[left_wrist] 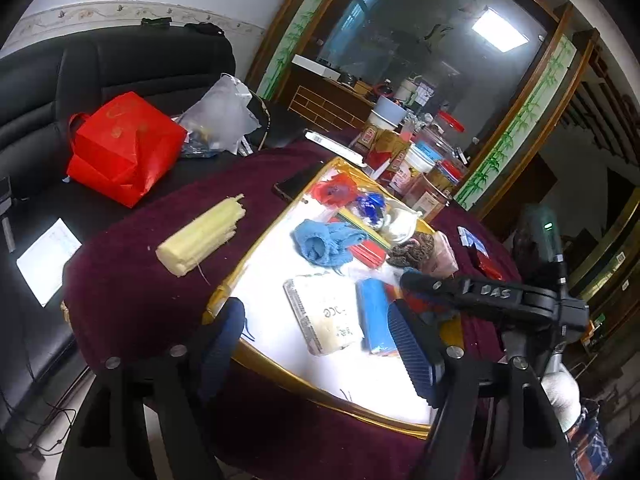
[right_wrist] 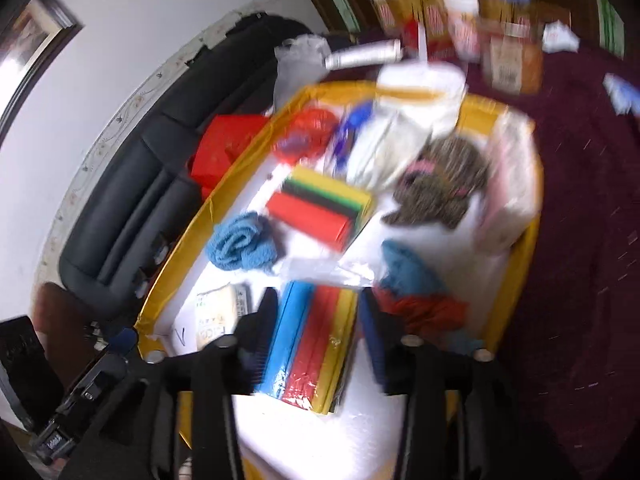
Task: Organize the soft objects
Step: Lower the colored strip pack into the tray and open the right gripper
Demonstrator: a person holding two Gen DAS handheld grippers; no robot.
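Note:
A yellow-rimmed tray [left_wrist: 224,292] with a white floor sits on the maroon table and holds soft things. My left gripper [left_wrist: 320,346] hovers open over its near end, above a beige pack [left_wrist: 324,316], touching nothing. My right gripper [right_wrist: 316,338] is open and points down at a flat pack of blue, red and yellow sponges [right_wrist: 312,340], a finger on each side, no clear press. A blue knitted cloth [right_wrist: 240,246], a second sponge pack [right_wrist: 320,208], a speckled brown cloth [right_wrist: 440,188] and a teal-and-red knit [right_wrist: 416,292] lie around it.
A pale yellow bundle [left_wrist: 200,236] lies on the tablecloth left of the tray, with a phone [left_wrist: 296,184] at the tray's far corner. Jars and boxes [left_wrist: 420,160] crowd the table's far side. A red bag [left_wrist: 124,148] rests on the black sofa [left_wrist: 48,92].

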